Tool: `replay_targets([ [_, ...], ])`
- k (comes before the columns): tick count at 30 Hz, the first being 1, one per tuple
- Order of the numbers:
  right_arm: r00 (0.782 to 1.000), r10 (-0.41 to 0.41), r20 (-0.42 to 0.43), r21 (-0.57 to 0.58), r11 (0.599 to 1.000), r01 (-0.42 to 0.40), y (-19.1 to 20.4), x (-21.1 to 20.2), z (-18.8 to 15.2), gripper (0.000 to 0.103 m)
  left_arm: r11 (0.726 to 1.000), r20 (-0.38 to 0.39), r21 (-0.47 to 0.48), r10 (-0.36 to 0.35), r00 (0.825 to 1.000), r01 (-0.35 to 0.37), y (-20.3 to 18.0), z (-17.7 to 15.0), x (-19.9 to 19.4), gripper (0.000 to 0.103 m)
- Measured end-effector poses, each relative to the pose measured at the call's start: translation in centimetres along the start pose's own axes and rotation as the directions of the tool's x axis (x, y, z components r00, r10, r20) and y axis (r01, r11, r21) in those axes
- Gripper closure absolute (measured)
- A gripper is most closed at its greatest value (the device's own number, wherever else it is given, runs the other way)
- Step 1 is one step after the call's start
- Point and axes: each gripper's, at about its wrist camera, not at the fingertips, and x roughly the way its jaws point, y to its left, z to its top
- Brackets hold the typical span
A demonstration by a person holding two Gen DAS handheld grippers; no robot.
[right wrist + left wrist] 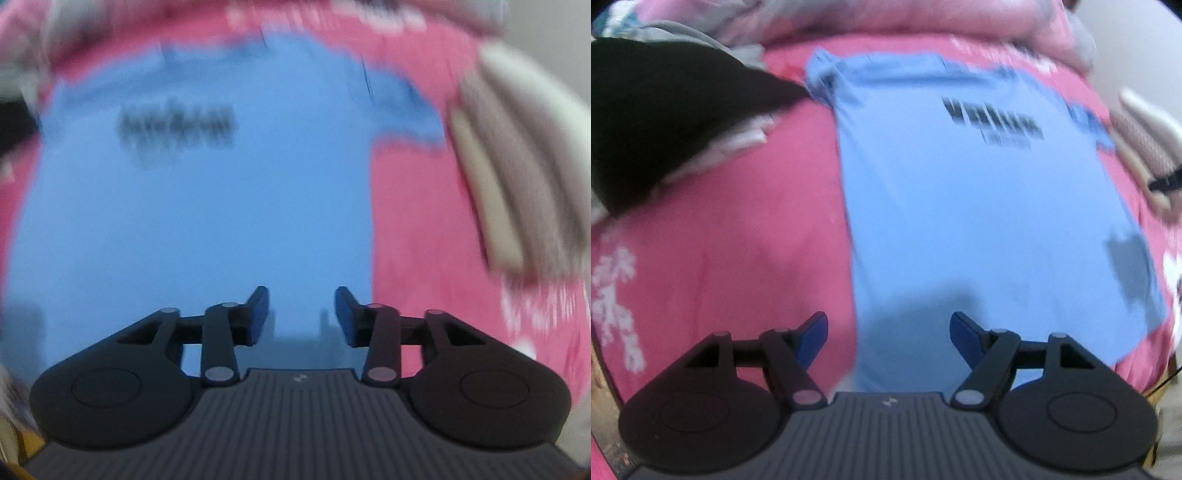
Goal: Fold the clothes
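A light blue T-shirt (pixel 960 203) with black lettering on the chest lies flat on a pink bed sheet (pixel 738 240), collar at the far end. My left gripper (pixel 888 321) hangs above the shirt's near left edge, open, nothing between its blue pads. In the right wrist view the same T-shirt (pixel 203 221) fills most of the picture, blurred. My right gripper (pixel 302 295) hovers over its near right part, open, with only the shirt's cloth below the gap. One short sleeve (pixel 399 107) sticks out to the right.
A black garment (pixel 665 110) lies on the sheet at the left, a grey one (pixel 683 31) behind it. A striped beige and brown folded cloth (pixel 517 166) sits right of the shirt. Bunched pink bedding (pixel 923 18) runs along the far side.
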Motion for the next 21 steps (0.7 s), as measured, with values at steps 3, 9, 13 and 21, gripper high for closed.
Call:
replay_targets([
  [3, 0.989, 0.087, 0.118, -0.041, 0.996, -0.082, 1.2, -1.8, 4.9, 0.054, 0.999, 0.074, -0.047, -0.017, 0.997, 0.02, 2.6, 3.5, -0.3, 0.029],
  [9, 0.915, 0.27, 0.301, -0.163, 0.96, -0.229, 6.2, -7.7, 12.6, 0.042, 0.99, 0.265, -0.133, -0.003, 0.964, 0.04, 5.6, 9.1, -3.6, 0.013],
  [13, 0.835, 0.359, 0.417, -0.31, 0.92, -0.241, 11.0, -10.2, 16.0, 0.015, 0.98, 0.371, -0.195, 0.026, 0.928, 0.05, 7.4, 11.2, -5.2, 0.003],
  [21, 0.8, 0.55, 0.24, -0.42, 0.802, -0.425, 20.6, -3.7, 15.6, 0.01, 0.964, 0.329, -0.266, 0.091, 0.94, 0.0, 8.8, 9.7, -4.2, 0.0],
])
